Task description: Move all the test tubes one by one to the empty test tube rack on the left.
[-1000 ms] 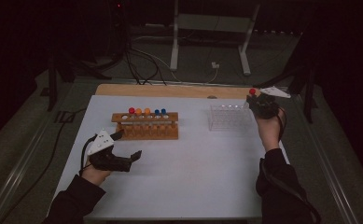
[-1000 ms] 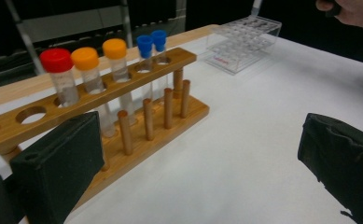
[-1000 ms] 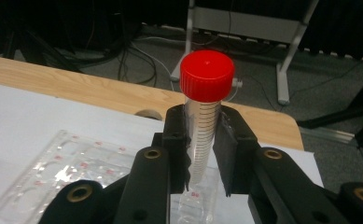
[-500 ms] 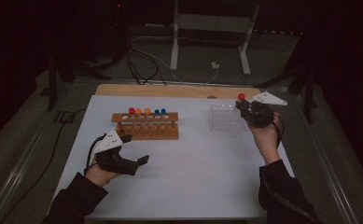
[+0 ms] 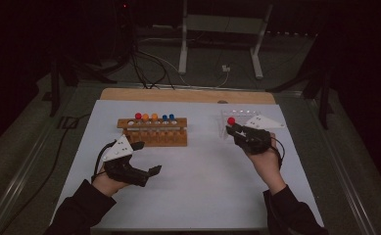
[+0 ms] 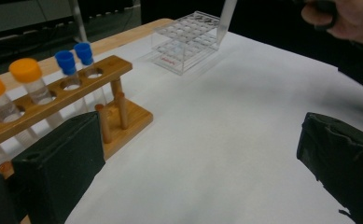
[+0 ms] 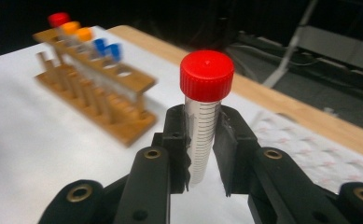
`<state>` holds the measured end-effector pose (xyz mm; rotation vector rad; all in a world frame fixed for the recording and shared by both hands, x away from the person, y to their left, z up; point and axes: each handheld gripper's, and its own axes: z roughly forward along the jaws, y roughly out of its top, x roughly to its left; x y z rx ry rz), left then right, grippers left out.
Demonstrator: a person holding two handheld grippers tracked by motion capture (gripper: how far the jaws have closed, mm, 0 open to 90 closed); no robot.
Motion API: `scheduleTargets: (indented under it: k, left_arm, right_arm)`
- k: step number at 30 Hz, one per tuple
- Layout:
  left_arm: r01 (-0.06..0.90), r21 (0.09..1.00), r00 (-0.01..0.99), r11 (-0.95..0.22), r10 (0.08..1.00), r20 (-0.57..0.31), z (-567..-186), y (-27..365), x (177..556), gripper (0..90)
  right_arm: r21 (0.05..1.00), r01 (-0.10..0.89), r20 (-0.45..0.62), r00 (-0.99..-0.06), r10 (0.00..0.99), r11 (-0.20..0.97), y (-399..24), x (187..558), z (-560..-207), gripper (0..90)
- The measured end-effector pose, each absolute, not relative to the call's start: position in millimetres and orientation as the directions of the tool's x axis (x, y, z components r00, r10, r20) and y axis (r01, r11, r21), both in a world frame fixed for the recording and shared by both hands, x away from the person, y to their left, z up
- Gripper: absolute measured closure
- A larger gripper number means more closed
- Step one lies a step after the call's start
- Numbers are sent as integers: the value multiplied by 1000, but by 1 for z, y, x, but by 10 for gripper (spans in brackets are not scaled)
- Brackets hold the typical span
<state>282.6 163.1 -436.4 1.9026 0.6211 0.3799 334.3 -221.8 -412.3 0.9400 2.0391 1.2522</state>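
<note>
Since a second ago, our right hand has carried the red-capped tube point(image 5: 231, 121) from the far right edge of the high view leftward, over the clear rack point(image 5: 237, 117).

Going left to right in the high view: our left gripper point(image 5: 146, 157) sits low in the lower left, jaws wide apart and holding nothing, as the left gripper view confirms with bare white table point(image 6: 244, 116) between them; we judge it waits there to help or to take the next tube. At centre, the wooden rack point(image 5: 153, 132) keeps its red, orange and blue capped tubes upright. At right of centre, our right gripper point(image 7: 202, 154) is clamped on the red-capped tube's clear body below the cap, held upright, probably so it can drop straight into a hole.
</note>
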Motion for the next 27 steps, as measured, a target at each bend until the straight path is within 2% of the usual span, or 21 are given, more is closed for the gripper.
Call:
scheduleTargets:
  k: [11, 19, 27]
  left_arm:
    - [221, 912, 852, -345, 524, -8, -429, 141, 281, 19]
    - [187, 924, 881, -333, 474, -7, -423, 117, 283, 77]
    - [152, 932, 908, -328, 420, 0, -421, 88, 288, 278]
  right_arm:
    - [879, 281, -94, -689, 719, 384, -191, 309, -440, 753]
    - [872, 259, -89, -751, 655, 416, -170, 290, -445, 753]
    - [865, 246, -89, -783, 616, 438, -155, 283, -449, 753]
